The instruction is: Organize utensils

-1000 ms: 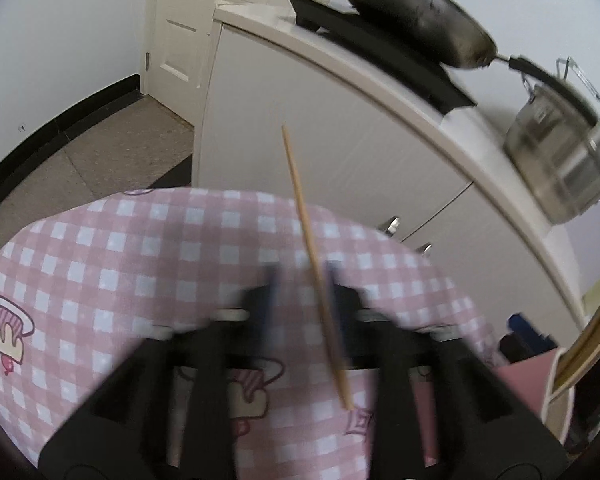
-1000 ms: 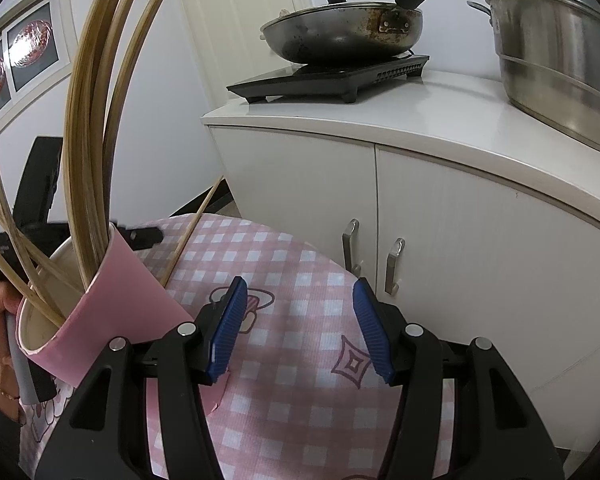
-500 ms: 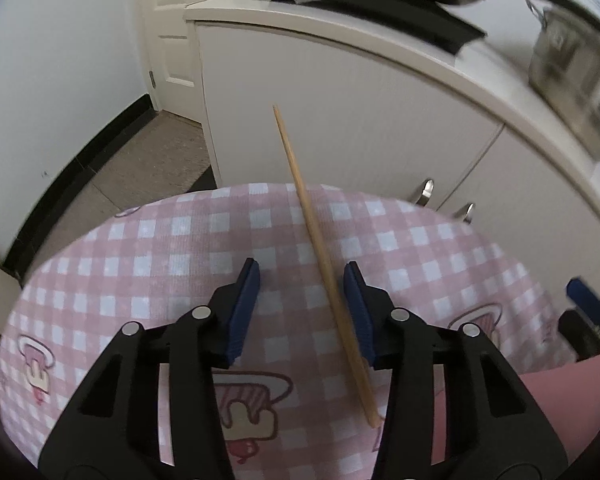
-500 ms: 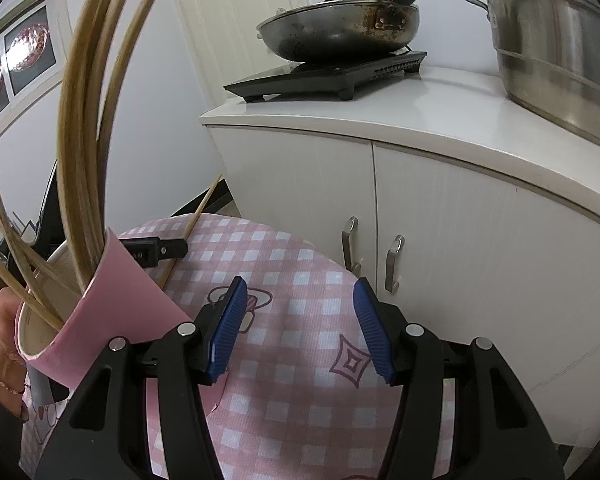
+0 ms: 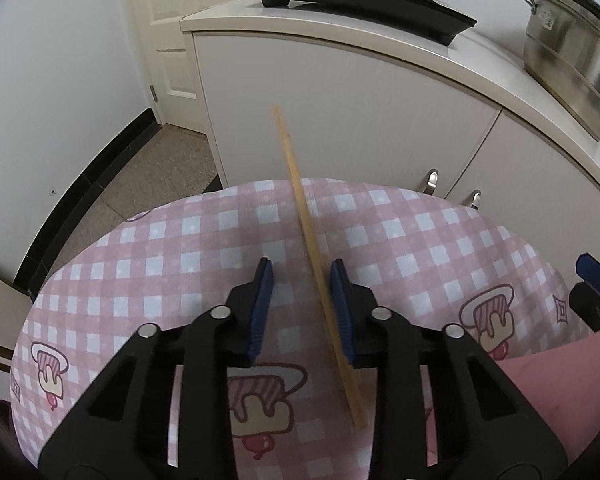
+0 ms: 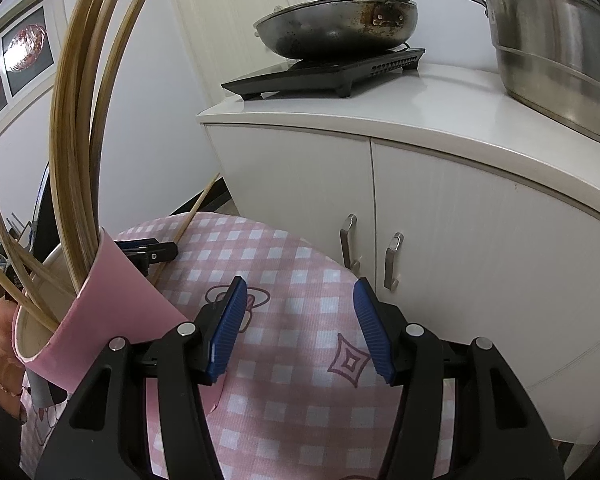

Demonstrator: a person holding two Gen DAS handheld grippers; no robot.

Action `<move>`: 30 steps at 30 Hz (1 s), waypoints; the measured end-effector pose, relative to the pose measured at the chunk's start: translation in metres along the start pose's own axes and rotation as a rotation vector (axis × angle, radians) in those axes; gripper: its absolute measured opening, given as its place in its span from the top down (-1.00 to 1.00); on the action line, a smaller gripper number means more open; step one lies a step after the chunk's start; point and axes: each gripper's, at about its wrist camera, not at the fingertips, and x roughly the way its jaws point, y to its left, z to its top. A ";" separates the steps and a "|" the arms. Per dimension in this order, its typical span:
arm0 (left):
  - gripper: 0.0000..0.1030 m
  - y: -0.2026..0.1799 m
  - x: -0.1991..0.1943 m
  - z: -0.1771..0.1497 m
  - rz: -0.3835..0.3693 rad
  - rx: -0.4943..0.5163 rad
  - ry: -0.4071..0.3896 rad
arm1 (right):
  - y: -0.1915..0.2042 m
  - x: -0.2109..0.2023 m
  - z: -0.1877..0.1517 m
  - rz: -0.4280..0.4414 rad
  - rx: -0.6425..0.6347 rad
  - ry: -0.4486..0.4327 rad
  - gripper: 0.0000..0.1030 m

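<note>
One loose chopstick (image 5: 320, 276) lies at centre frame between the left gripper (image 5: 300, 284) fingers, which have just been closing but aren't clamped. The right gripper (image 6: 296, 316) gapes half-open, empty, beside the pink cup (image 6: 100, 312) of chopsticks, lower left; pickup looks imminent.

Matt woven cloth (image 5: 380, 232) with pink checks. Pale wooden chopstick (image 5: 300, 200). Matt pink paper cup (image 6: 112, 304). Ribbed blue pads (image 6: 226, 330) on matt black plastic. Brushed steel pot (image 6: 552, 52); stained metal pan (image 6: 336, 32); glossy white counter (image 6: 420, 96).
</note>
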 end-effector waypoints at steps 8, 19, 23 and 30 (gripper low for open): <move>0.80 0.004 -0.007 -0.009 -0.005 -0.008 -0.016 | 0.001 -0.001 0.000 -0.002 -0.002 -0.001 -0.02; 0.88 0.028 -0.043 -0.060 -0.057 -0.022 0.020 | 0.001 -0.014 -0.003 0.000 -0.006 -0.001 -0.02; 0.88 0.036 -0.062 -0.086 -0.060 -0.004 0.029 | 0.004 -0.023 -0.001 0.003 -0.012 -0.009 -0.02; 0.86 0.048 -0.077 -0.097 -0.092 -0.015 0.018 | 0.010 -0.033 -0.002 0.014 -0.022 -0.015 -0.03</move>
